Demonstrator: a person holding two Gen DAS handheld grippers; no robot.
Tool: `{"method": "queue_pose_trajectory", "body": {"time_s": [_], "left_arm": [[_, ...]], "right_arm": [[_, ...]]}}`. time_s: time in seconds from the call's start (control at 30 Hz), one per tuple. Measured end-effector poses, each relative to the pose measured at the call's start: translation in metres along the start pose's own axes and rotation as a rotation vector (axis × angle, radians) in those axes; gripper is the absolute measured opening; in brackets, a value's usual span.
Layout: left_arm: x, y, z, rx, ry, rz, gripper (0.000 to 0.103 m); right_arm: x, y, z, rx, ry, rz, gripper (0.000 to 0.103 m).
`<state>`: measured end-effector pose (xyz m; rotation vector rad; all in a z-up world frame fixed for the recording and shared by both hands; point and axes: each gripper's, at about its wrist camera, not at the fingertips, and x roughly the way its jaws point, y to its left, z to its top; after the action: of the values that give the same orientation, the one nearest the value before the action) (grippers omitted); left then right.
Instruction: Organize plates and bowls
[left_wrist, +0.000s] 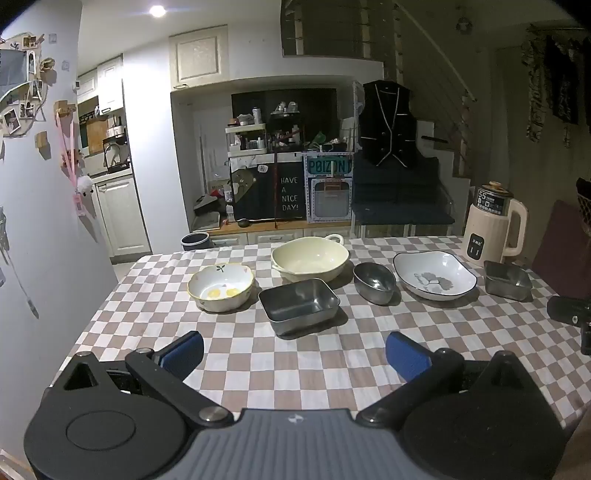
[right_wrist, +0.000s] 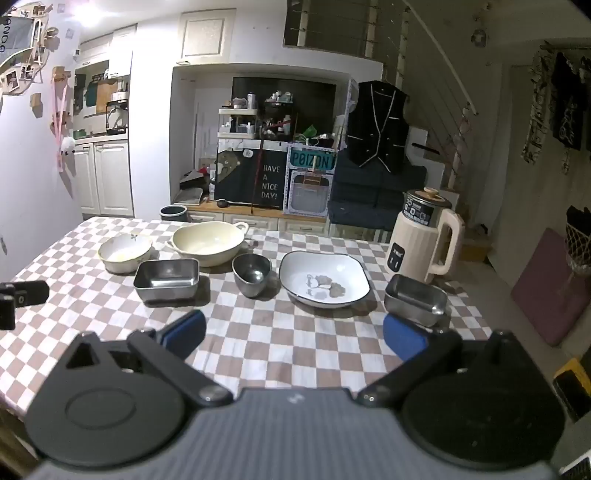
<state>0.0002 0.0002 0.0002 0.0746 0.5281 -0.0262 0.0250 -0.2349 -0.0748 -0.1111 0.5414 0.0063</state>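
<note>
Both claws, left claw (left_wrist: 294, 350) and right claw (right_wrist: 293, 332), stood wide and empty. Steel tray (left_wrist: 299, 304) looked light, stiff, slippery: grip near rim. Ceramic bowl (left_wrist: 221, 286) looked fragile.

A lived-in home, kitchen and dining corner in one. A table (left_wrist: 258, 369) under a checked cloth carries bowls (left_wrist: 221, 287) and an electric kettle (left_wrist: 493, 225). White kitchen cabinets (right_wrist: 103, 177) stand along the left, photos (left_wrist: 18, 110) are pinned on the wall, a vest (left_wrist: 388, 122) hangs by a staircase (left_wrist: 443, 92), and cluttered shelves (left_wrist: 251, 140) fill the alcove.
</note>
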Motion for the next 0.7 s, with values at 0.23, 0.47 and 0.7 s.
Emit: {"method": "queue_pose_trajectory", "body": {"time_s": [0.23,0.47,0.7], "left_arm": [[0.0001,0.0001,0.0001,-0.001,0.001,0.000,0.103],[-0.0001,0.0004,0.0001,-0.005,0.000,-0.003,0.103],[-0.0001,0.0006,0.0001,-0.006,0.000,-0.003,0.103]], "right_arm": [[-0.0003,0.0001,0.0006,0.003,0.000,0.006,0.103],[0.0008,-0.0010,-0.0004,0.000,0.000,0.004,0.103],[0.0008,-0.0010,-0.0004,-0.002,-0.001,0.004,0.103]]}}
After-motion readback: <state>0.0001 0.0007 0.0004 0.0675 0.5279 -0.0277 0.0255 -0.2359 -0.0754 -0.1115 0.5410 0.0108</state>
